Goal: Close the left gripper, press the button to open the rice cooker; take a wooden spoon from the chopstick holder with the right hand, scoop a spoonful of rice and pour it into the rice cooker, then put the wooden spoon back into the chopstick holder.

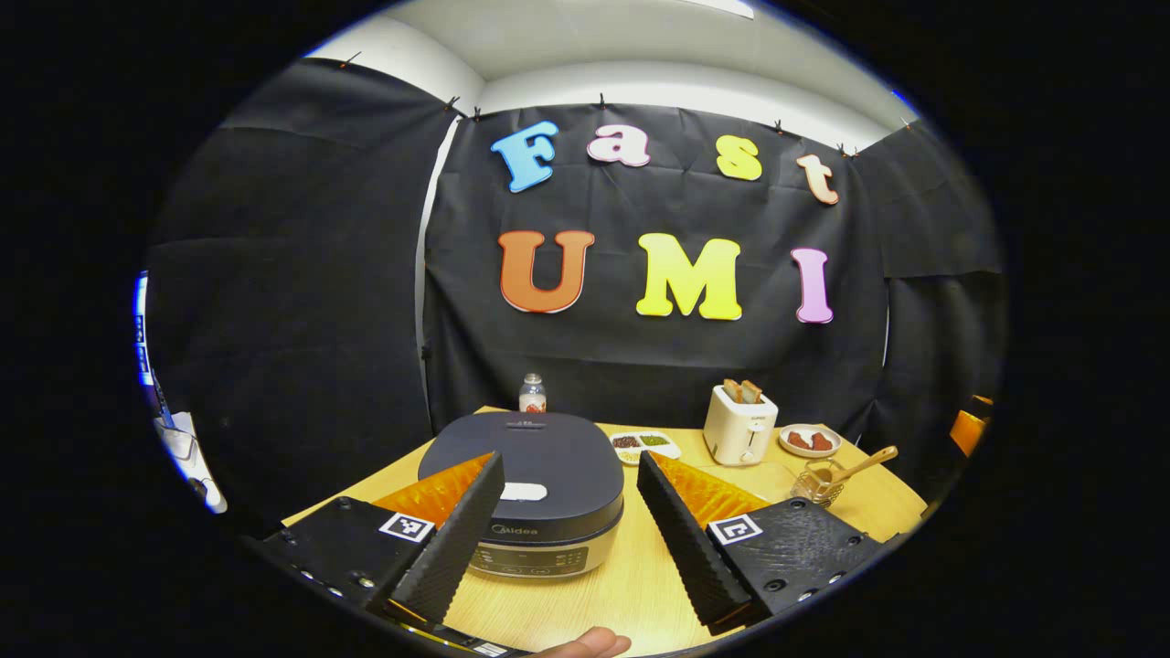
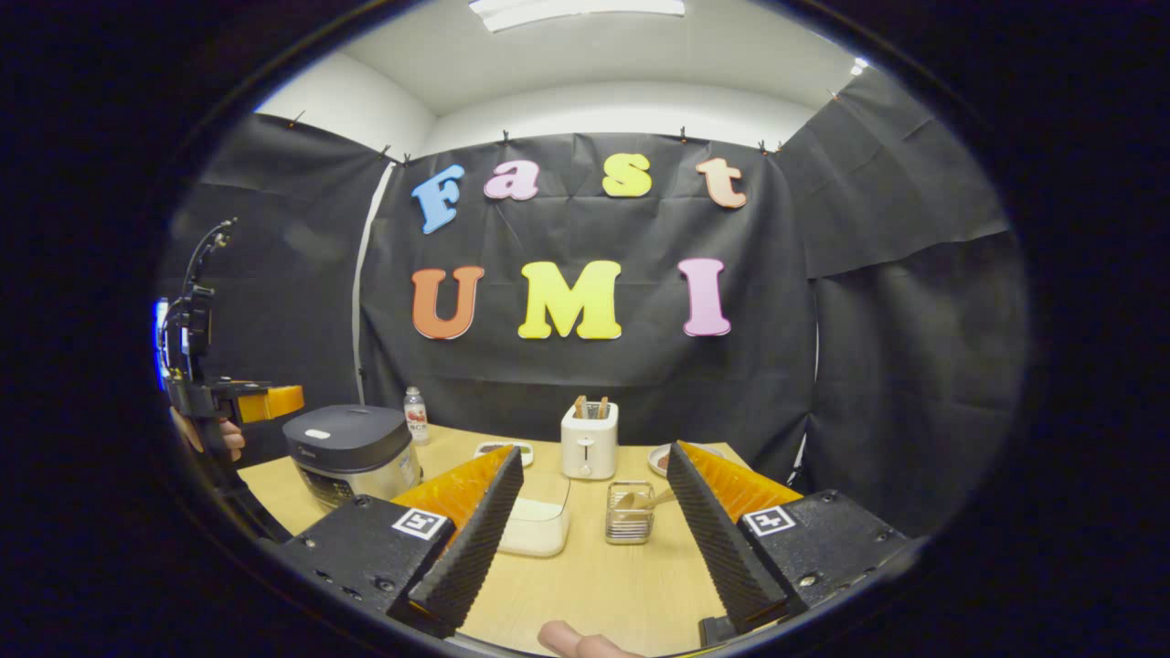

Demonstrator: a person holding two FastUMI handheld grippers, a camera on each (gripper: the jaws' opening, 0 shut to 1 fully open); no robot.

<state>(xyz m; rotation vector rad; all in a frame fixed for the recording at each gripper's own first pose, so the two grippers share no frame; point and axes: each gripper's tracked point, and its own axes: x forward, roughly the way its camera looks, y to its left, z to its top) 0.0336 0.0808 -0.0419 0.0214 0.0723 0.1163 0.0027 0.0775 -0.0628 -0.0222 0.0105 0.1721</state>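
Note:
The dark rice cooker (image 1: pixel 539 493) stands with its lid down, a pale button (image 1: pixel 524 492) on top. My left gripper (image 1: pixel 569 461) hovers just in front of it, open, with the cooker's front between its fingers' lines and nothing held. The wire chopstick holder (image 2: pixel 629 512) holds the wooden spoon (image 2: pixel 644 500), whose handle leans right. My right gripper (image 2: pixel 594 452) is open and short of the holder. A white rice container (image 2: pixel 539 525) sits left of the holder. The cooker (image 2: pixel 352 448) and the left gripper (image 2: pixel 265 399) show far left in the right gripper view.
A white toaster (image 2: pixel 590 439) with bread stands at the back, with a plate (image 1: pixel 809 440) to its right and a divided dish (image 1: pixel 644 444) to its left. A small bottle (image 1: pixel 532 393) stands behind the cooker. A hand (image 2: pixel 206 434) holds the left gripper. Black cloth walls the wooden table (image 2: pixel 603 576).

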